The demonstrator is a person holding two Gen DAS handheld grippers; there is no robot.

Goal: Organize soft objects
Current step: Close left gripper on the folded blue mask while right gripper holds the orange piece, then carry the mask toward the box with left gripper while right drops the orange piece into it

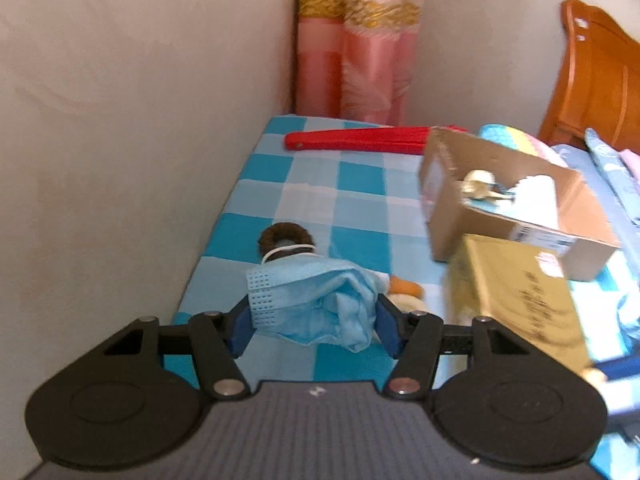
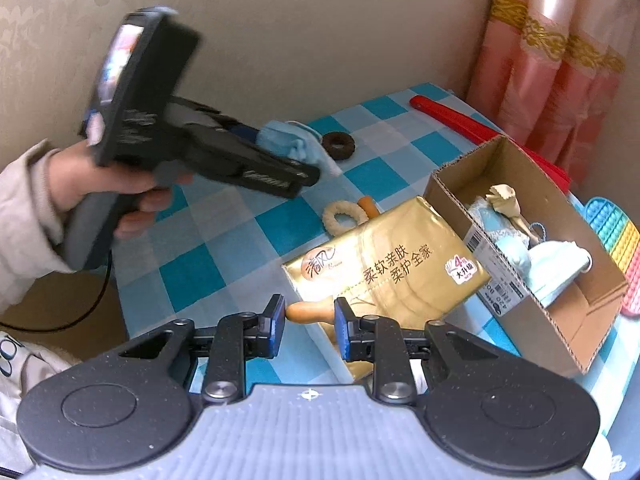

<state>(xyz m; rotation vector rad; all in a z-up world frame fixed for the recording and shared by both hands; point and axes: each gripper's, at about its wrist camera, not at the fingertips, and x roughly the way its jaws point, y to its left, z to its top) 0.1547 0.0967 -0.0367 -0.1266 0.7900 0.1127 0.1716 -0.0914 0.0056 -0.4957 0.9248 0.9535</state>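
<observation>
Left gripper clamped on blue face mask, lifted above the checked bed; cardboard box lies far-right of it. Right gripper spread, empty, nearer box.

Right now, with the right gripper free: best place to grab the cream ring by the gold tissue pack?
Judgement: take the cream ring across its band on the left, open-cloth side, coming from above. It lies flat; the gold tissue pack and an orange piece crowd its right. The right gripper is open.
</observation>
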